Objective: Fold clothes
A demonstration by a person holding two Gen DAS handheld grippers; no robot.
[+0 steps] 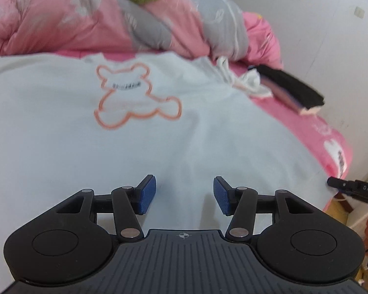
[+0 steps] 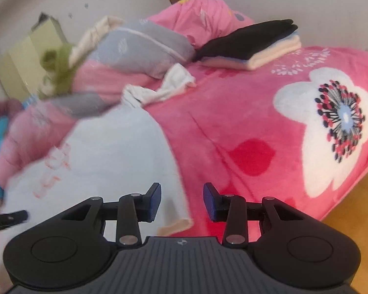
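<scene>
A pale blue shirt [image 1: 139, 132] with an orange bear outline [image 1: 132, 95] lies spread flat on the pink bed. My left gripper [image 1: 184, 194] hovers open over its lower middle, nothing between the blue pads. In the right wrist view the same shirt [image 2: 115, 152] lies left of centre, with its right edge and a cream cuff [image 2: 176, 227] near the fingers. My right gripper [image 2: 182, 202] is open above that edge, empty. The right gripper's tip [image 1: 348, 187] shows at the far right of the left wrist view.
A pink and grey quilt [image 1: 105, 22] is heaped along the back of the bed. A folded stack with a black garment on top [image 2: 252, 41] sits at the far right. A crumpled white cloth [image 2: 164, 88] lies beside the shirt. The pink flowered blanket [image 2: 269, 122] ends at wooden floor [image 2: 355, 208].
</scene>
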